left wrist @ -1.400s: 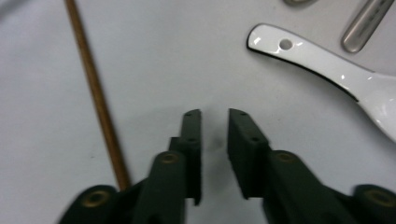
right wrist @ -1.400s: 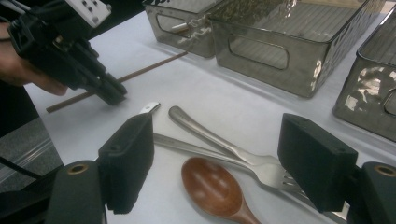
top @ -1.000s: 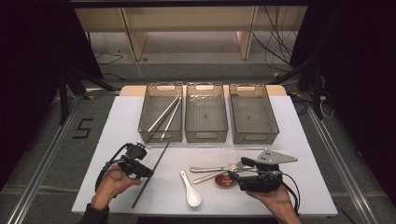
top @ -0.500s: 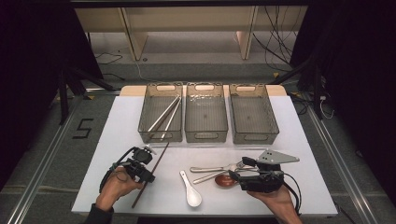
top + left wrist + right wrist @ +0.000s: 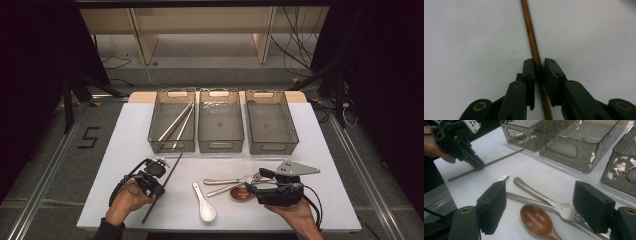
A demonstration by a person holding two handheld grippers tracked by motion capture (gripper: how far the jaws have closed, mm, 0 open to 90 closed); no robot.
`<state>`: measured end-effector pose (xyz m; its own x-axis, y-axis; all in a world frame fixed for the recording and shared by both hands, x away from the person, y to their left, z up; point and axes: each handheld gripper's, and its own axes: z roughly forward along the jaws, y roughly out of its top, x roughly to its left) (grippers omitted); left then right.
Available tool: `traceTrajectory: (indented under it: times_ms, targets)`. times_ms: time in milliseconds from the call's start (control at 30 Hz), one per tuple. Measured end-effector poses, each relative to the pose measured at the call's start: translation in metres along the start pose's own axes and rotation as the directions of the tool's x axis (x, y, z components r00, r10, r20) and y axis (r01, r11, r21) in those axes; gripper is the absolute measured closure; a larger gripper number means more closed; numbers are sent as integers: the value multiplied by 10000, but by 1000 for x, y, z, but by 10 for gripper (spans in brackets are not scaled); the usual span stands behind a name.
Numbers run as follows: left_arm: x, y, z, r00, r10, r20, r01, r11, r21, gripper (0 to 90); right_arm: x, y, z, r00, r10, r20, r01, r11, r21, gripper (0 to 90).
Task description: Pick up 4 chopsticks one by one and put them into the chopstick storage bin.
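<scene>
Since a moment earlier the left gripper (image 5: 539, 67) had been closing and now clenched the brown chopstick (image 5: 532, 40), while the right gripper (image 5: 539, 202) stayed released near the spoons.

Chopstick (image 5: 162, 187) left of ceramic spoon (image 5: 205, 205)

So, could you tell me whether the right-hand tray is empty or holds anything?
Empty. In the high view the right tray shows a bare floor, while the left tray holds pale chopsticks.
</scene>
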<state>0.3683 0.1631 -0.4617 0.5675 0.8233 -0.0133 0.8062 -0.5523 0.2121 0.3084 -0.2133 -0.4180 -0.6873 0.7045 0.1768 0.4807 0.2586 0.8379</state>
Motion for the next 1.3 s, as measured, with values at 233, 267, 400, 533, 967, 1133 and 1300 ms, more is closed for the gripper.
traceTrajectory:
  times_ms: [233,267,400,533,967,1133,1300]
  targets:
    - [0,0,0,10000,68,1,-68,10000,-60,836,0,0,0,10000,-3,-8,3,10000,3,281]
    - [0,-1,0,10000,34,30,-34,9999,-107,837,0,0,0,10000,5,-17,-5,10000,20,281]
    - [2,-2,-2,9997,140,188,-136,9996,-236,838,-1,0,0,10000,8,-20,-8,10000,9,281]
    - [0,-1,-11,9993,304,237,-292,9984,-492,839,-1,0,0,10000,15,-10,-15,10000,-15,281]
    - [0,2,-55,9964,725,440,-635,9818,-1792,839,-1,0,-1,10000,30,2,-30,10000,-62,281]
    - [10,11,-71,9968,587,550,-424,9643,-2615,839,-1,0,-1,10000,46,0,-46,10000,-47,281]
    - [25,25,-83,9976,376,573,-179,9498,-3124,839,-1,0,-1,10000,51,6,-51,10000,-67,281]
